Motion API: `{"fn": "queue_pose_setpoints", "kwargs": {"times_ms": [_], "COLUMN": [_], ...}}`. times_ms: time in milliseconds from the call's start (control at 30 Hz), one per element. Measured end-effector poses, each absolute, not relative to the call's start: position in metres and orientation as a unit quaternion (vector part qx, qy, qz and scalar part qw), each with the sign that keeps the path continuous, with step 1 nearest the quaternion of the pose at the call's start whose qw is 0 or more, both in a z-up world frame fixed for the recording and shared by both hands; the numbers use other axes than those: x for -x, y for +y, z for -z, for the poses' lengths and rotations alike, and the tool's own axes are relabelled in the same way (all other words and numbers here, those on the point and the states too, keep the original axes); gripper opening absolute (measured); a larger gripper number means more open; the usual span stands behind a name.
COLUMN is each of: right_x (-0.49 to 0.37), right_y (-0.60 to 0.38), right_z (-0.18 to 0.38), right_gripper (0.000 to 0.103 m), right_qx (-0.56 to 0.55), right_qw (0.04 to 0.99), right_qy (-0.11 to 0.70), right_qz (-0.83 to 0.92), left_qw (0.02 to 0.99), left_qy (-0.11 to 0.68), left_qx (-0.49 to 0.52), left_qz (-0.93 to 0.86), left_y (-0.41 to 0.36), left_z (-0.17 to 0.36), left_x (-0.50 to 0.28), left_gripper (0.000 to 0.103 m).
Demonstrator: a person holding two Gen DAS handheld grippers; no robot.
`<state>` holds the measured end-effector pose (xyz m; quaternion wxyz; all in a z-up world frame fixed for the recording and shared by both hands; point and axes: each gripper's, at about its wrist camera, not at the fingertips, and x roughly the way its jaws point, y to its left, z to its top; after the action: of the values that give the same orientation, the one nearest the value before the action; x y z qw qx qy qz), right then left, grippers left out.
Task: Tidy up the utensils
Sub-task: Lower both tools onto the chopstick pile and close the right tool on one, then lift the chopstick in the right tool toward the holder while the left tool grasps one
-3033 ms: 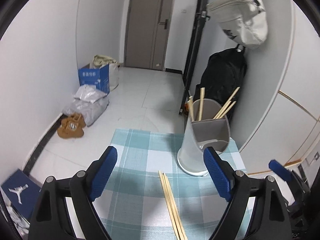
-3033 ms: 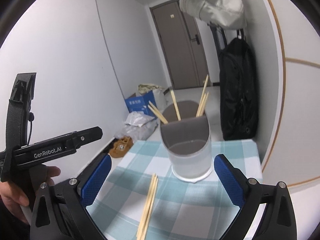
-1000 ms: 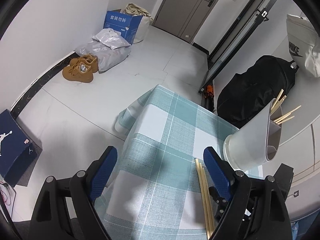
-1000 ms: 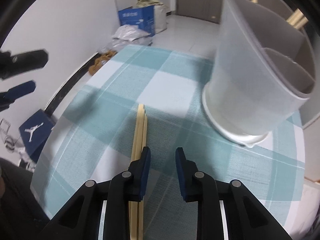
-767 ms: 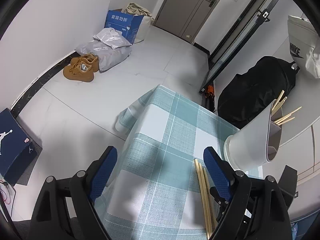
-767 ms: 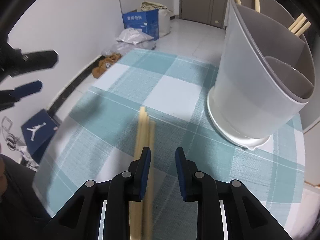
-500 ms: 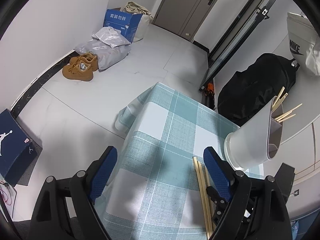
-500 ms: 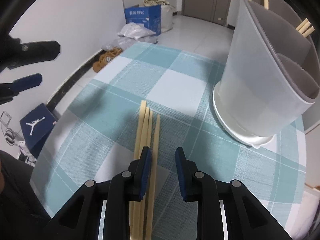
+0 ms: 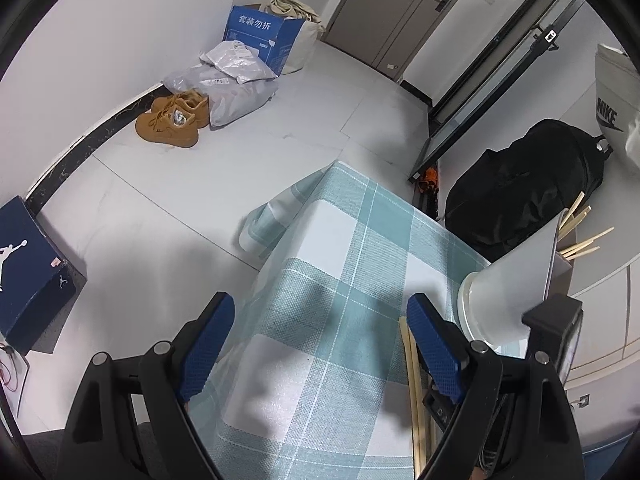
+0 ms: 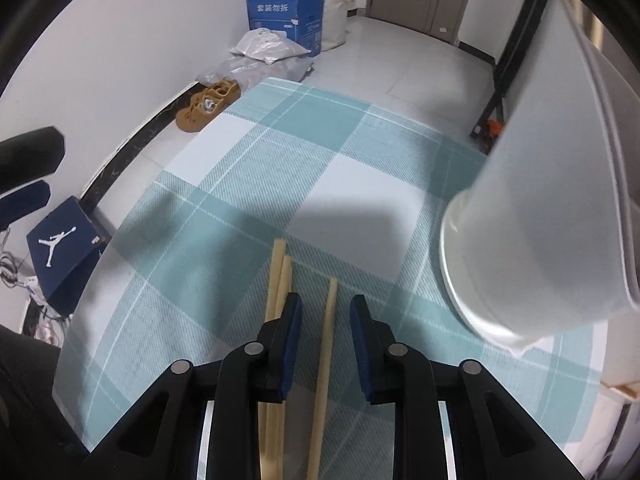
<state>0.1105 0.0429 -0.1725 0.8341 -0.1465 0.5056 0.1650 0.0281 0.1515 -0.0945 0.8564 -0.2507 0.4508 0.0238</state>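
Chopstick [image 10: 326, 344] now between closing gripper [image 10: 325, 312] jaws

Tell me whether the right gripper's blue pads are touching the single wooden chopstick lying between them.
Apart. In the right wrist view the right gripper is closing around the single wooden chopstick, but tablecloth shows on either side between it and the pads.

Both wrist views are looking steeply down, close over the worktop [image 9: 352, 264], sharing chopsticks [image 10: 326, 344], holder [image 10: 532, 248] and floor.

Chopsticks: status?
Right gripper closing around one loose chopstick, not yet pinched. Left gripper open, empty. Two more chopsticks alongside.
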Motion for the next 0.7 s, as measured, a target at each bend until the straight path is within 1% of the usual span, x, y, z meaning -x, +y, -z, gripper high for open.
{"fn": "queue_pose_setpoints", "kwargs": {"times_ms": [67,133,233,300,400,500,700], "right_x": [-0.115,-0.119,-0.123,-0.121,-0.110,-0.095,-0.077], "right_y": [0.045,0.048,0.046,0.042,0.030,0.010,-0.030], "right_z": [0.173,0.174,0.170,0.162,0.143,0.121,0.086], "right_gripper": [0.009,0.004,0.003,0.003,0.003,0.003,0.003], "right_qx": [0.135,0.126,0.098,0.087,0.062,0.026,-0.042], "right_qw": [0.832,0.830,0.832,0.842,0.858,0.873,0.889], "right_qy": [0.510,0.515,0.516,0.500,0.470,0.438,0.389], "right_qz": [-0.170,-0.170,-0.179,-0.185,-0.195,-0.216,-0.238], "left_qw": [0.858,0.854,0.842,0.834,0.831,0.831,0.825], "left_qy": [0.451,0.458,0.468,0.471,0.474,0.482,0.529], "left_qx": [0.245,0.246,0.265,0.286,0.287,0.274,0.200], "left_qz": [-0.024,-0.023,-0.036,-0.039,-0.047,-0.037,-0.002], "left_y": [0.155,0.159,0.169,0.175,0.174,0.161,0.114], "left_z": [0.096,0.101,0.109,0.113,0.114,0.114,0.126], "left_x": [-0.030,-0.032,-0.031,-0.030,-0.028,-0.030,-0.037], "left_gripper": [0.085,0.085,0.085,0.085,0.085,0.085,0.085]}}
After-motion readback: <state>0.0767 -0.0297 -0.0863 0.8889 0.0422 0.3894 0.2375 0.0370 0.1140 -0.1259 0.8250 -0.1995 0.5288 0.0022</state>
